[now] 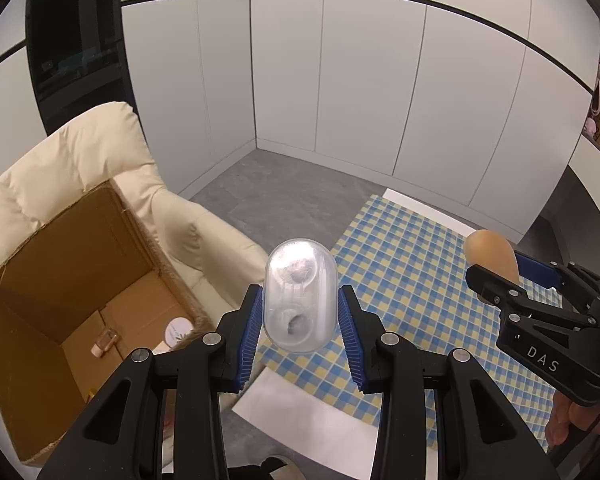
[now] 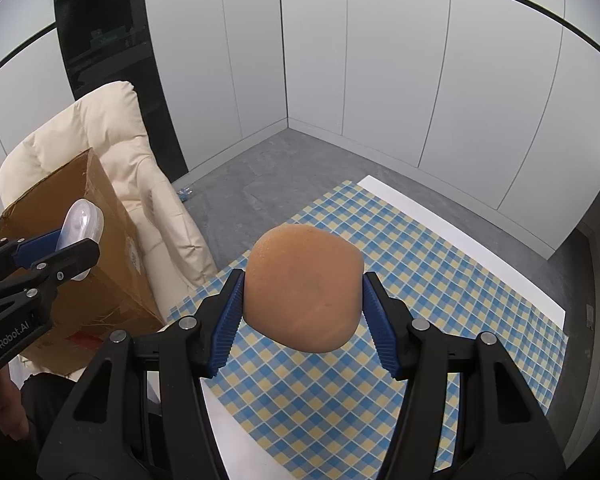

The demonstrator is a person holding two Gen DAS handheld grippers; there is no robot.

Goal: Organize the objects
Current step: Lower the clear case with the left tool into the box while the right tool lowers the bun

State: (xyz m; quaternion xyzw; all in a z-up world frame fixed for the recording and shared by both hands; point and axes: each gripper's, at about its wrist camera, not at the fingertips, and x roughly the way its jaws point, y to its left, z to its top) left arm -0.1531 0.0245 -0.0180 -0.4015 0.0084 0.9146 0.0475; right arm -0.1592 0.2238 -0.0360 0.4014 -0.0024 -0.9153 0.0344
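Note:
My left gripper (image 1: pixel 300 316) is shut on a clear plastic capsule-shaped case (image 1: pixel 300 296) and holds it in the air beside the open cardboard box (image 1: pixel 40 280). The case also shows in the right wrist view (image 2: pixel 80 220), in front of the box (image 2: pixel 100 248). My right gripper (image 2: pixel 304 300) is shut on an orange-tan makeup sponge (image 2: pixel 304 288) above the checked cloth (image 2: pixel 440 300). The sponge (image 1: pixel 492 252) and right gripper (image 1: pixel 512 276) appear at the right of the left wrist view.
The box rests on a cream armchair (image 1: pixel 80 152) and holds a round white-lidded jar (image 1: pixel 178 330) and a small pinkish bottle (image 1: pixel 104 342). The blue-yellow checked cloth (image 1: pixel 412 264) covers a white table (image 1: pixel 312 424). White wall panels stand behind.

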